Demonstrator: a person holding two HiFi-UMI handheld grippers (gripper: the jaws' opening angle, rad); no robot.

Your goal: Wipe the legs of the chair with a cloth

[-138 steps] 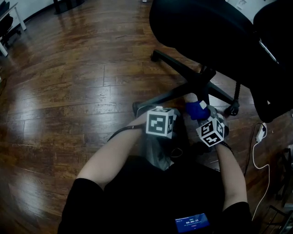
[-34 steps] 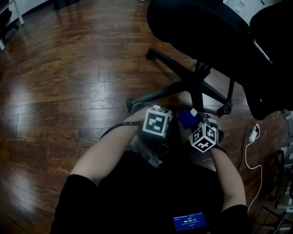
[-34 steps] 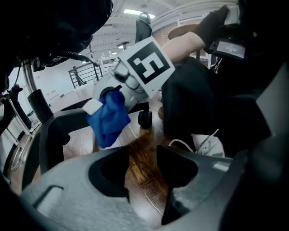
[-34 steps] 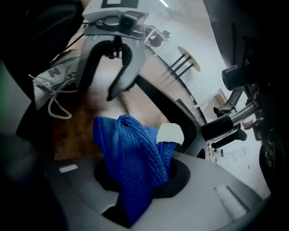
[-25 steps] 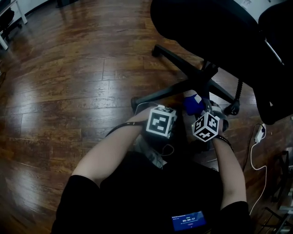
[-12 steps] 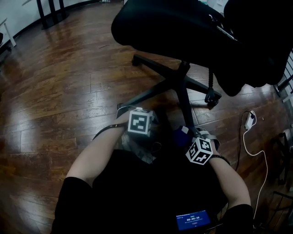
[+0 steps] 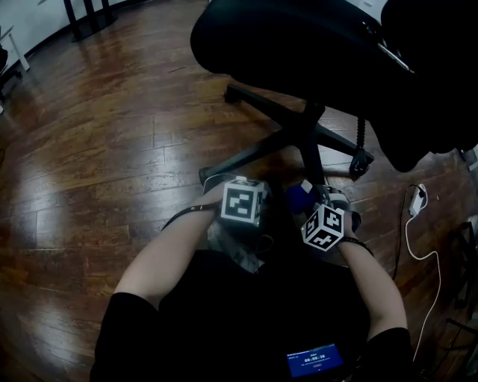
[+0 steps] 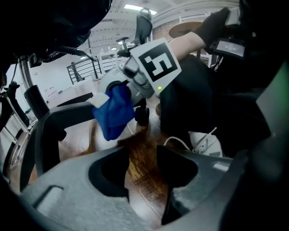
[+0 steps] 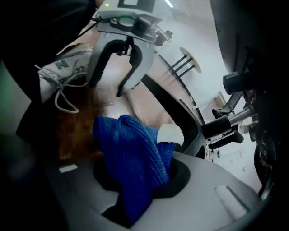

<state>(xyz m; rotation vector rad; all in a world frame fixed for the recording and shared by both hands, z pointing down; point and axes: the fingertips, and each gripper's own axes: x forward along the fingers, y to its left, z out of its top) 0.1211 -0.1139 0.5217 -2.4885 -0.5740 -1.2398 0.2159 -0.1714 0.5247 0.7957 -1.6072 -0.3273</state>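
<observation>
The black office chair has a star base (image 7: 299,138), and one of its legs (image 7: 317,173) runs toward me. My right gripper (image 9: 135,167) is shut on a blue cloth (image 9: 131,153) with a white tag. In the head view the cloth (image 7: 298,196) sits at the left side of that near leg, just ahead of the right marker cube (image 7: 323,227); contact is not clear. My left gripper (image 8: 142,155) hovers low over the floor beside it, jaws narrowly open with only floorboards between them. From the left gripper view, the cloth (image 8: 115,113) hangs beside a chair leg (image 8: 67,115).
A caster (image 8: 142,115) sits at a leg's end near the cloth. My white shoe (image 8: 205,144) is on the wood floor below the grippers. A white power strip (image 7: 418,198) with cable lies on the right. Dark furniture legs (image 7: 82,11) stand far left.
The right gripper has slid the blue cloth along the near chair leg, away from the hub and part of the way back. The left gripper has stayed put, jaws unchanged.
</observation>
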